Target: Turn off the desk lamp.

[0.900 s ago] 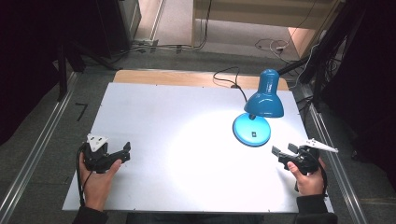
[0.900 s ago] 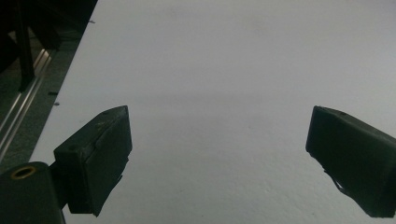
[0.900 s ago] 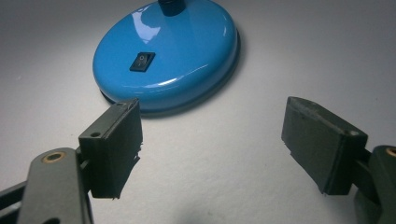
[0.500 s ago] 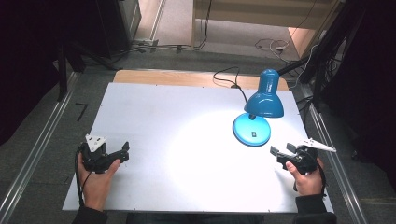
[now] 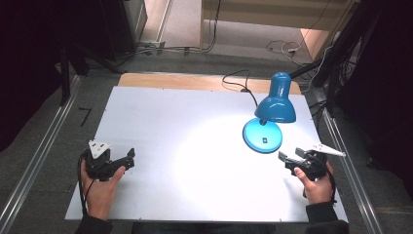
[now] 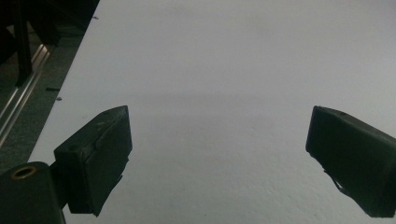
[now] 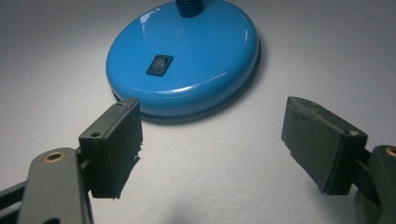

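A blue desk lamp (image 5: 275,105) stands lit at the right of the white table (image 5: 160,122), throwing a bright patch on the middle. Its round base (image 7: 187,56) carries a black rocker switch (image 7: 159,64). My right gripper (image 5: 288,159) is open just in front of the base, with nothing between its jaws, and the base edge lies a short way beyond the fingertips (image 7: 114,140). At the table's near left my left gripper (image 5: 127,158) is open over bare table, its pads (image 6: 100,154) wide apart.
The lamp's black cord (image 5: 241,80) runs off the back edge over a wooden board (image 5: 165,80). Metal rails (image 5: 39,161) flank the table on both sides. Dark floor and cables lie beyond.
My right gripper has crept a little to the left, toward the lamp base. The left gripper has stayed where it was.
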Motion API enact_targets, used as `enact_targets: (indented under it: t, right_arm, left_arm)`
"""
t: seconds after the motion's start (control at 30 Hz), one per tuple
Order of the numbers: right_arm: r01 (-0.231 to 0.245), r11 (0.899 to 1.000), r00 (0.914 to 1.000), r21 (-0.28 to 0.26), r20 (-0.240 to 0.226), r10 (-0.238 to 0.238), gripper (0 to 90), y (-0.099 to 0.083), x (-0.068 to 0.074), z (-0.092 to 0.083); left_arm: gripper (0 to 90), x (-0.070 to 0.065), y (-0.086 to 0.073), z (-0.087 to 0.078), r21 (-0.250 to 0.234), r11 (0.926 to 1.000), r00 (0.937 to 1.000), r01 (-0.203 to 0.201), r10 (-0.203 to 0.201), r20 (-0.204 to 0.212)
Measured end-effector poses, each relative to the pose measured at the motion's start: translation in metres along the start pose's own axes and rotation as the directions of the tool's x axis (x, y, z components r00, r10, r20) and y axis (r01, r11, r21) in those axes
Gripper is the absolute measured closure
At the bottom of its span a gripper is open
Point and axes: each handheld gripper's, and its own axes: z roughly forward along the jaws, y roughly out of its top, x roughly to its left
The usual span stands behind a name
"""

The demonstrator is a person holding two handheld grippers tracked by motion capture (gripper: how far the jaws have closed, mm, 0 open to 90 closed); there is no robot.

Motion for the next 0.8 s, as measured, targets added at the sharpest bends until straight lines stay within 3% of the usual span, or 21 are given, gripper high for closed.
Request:
enact_targets:
  t: [0.8]
  right_arm:
    - [0.029,1.000,0.9996,0.006,-0.007,-0.029,20.2,0.009,0.010,0.013]
  left_arm:
    - [7.9,0.002,0.000,0.001,0.003,0.9999,0.9999,0.013,-0.013,-0.005]
